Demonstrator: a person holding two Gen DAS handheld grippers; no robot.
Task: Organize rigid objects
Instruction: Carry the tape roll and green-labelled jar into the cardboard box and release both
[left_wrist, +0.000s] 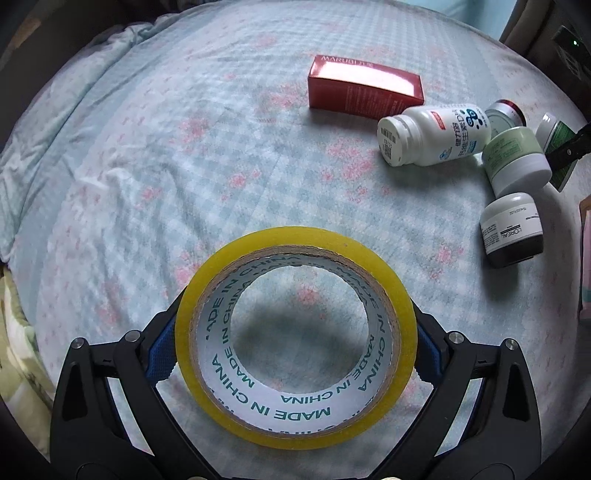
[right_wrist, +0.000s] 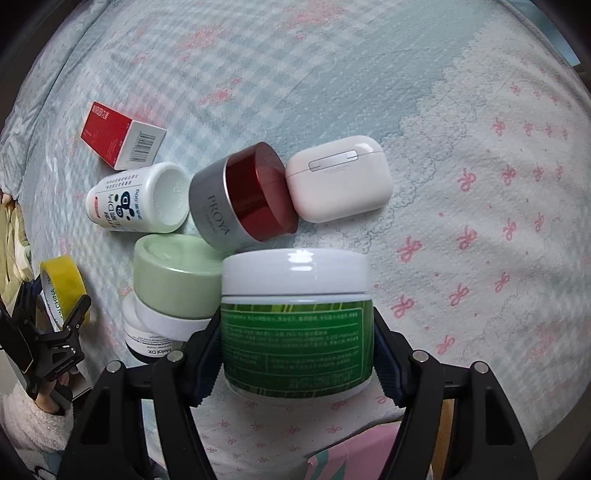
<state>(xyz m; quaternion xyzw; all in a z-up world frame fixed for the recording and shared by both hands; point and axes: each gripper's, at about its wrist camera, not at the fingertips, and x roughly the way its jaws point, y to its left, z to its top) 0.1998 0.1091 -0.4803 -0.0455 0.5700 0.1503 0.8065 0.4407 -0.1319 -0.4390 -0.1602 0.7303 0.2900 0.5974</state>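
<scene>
My left gripper (left_wrist: 295, 325) is shut on a yellow tape roll (left_wrist: 295, 417), held above the checked bedsheet; the roll also shows in the right wrist view (right_wrist: 64, 282). My right gripper (right_wrist: 297, 354) is shut on a green jar with a white lid (right_wrist: 295, 325), which also shows at the edge of the left wrist view (left_wrist: 557, 147). Beside it lie a red box (left_wrist: 364, 86), a white pill bottle (left_wrist: 432, 134), a pale green jar (left_wrist: 517, 155), a white and black jar (left_wrist: 511, 230), a red-lidded grey jar (right_wrist: 240, 195) and a white earbud case (right_wrist: 338, 179).
The bed is covered by a blue checked sheet (left_wrist: 184, 166) with pink bows. A rumpled quilt (left_wrist: 14, 354) lies at the left edge. A pink box (right_wrist: 354, 454) sits at the near edge under my right gripper.
</scene>
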